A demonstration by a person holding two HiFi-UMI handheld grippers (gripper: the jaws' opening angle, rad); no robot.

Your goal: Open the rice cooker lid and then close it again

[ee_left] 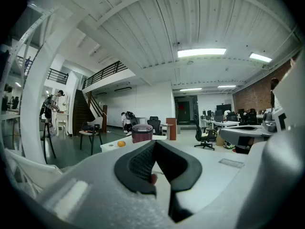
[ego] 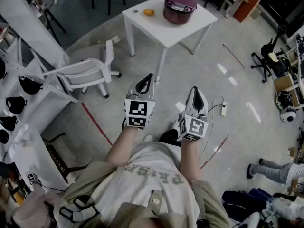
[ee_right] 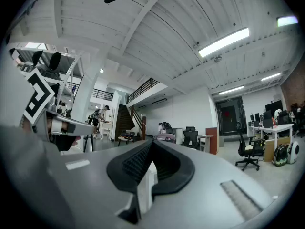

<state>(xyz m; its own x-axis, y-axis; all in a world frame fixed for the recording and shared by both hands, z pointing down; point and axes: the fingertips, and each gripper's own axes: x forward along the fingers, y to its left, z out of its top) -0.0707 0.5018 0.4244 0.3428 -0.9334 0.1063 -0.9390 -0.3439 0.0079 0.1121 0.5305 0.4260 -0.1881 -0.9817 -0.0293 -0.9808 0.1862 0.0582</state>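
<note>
One rice cooker (ego: 180,7), well beyond both grippers (ego: 147,79) (ego: 196,91)

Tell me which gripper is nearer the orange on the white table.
Left. The left gripper sits almost straight below the orange in the head view, short of the table; the right gripper is farther back and off to the right.

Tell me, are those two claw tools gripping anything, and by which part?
Nothing is held. The left gripper and right gripper are both shut and empty, well short of the rice cooker on the white table.
</note>
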